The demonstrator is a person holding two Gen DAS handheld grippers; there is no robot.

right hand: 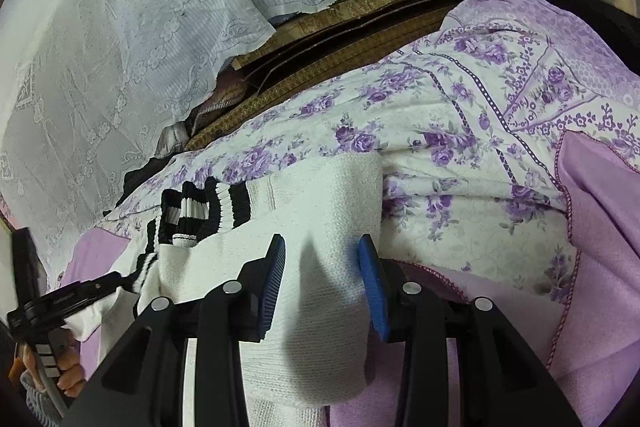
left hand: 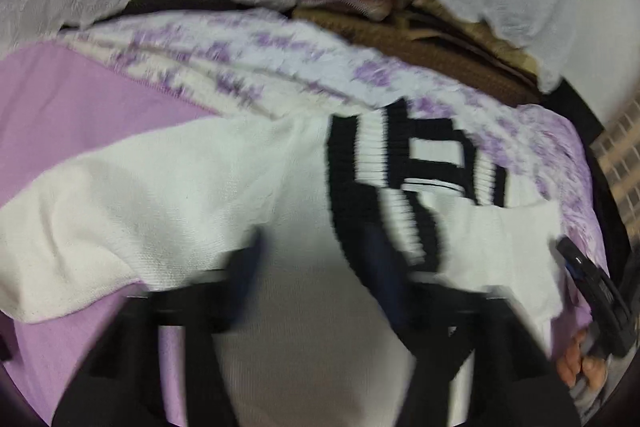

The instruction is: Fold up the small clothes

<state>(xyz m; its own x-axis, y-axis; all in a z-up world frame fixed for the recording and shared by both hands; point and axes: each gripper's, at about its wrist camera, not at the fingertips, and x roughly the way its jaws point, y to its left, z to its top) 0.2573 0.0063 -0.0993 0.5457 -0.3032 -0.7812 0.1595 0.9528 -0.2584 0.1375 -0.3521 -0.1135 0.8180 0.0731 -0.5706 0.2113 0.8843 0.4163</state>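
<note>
White sweater [right hand: 320, 227] btwn right gripper [right hand: 322, 259] pads (open).

One white sweater [right hand: 320, 227], two tools [right hand: 322, 279] [left hand: 316, 267], perhaps one floral sheet [right hand: 460, 131]

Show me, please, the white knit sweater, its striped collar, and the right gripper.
white knit sweater [right hand: 320, 307]: right wrist view, panel between fingers.
striped collar [right hand: 208, 207]: right wrist view, black-white ribbing.
right gripper [right hand: 322, 259]: right wrist view, between fingertips.

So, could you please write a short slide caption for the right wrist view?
Right gripper open astride a white knit garment with black-striped ribbing, on a purple floral bedsheet.
</note>
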